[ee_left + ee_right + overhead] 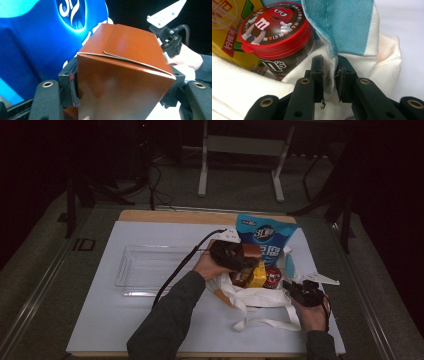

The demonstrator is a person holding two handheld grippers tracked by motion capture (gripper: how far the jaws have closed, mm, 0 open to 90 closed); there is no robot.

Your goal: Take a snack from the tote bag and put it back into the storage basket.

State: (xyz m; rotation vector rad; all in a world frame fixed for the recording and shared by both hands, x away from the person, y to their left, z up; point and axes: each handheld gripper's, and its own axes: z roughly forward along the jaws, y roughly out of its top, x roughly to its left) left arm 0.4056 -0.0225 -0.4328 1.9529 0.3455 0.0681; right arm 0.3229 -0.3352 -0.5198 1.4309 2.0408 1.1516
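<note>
High view: we see a pale mat (125,315) on a wooden table (165,215) in a dark room. Our left gripper (235,254) clamps a brown box (120,75) above the cloth bag (260,296); at four o'clock, our right gripper (329,75) pinches the bag's edge.

The box (122,75) in the left claw (122,90) is plain brown. The bag (362,62) in the right claw (330,75) is white with a blue-green stripe. Beside that claw, the candy tub (277,37) has a red lid, and the carton (227,37) is yellow.
</note>
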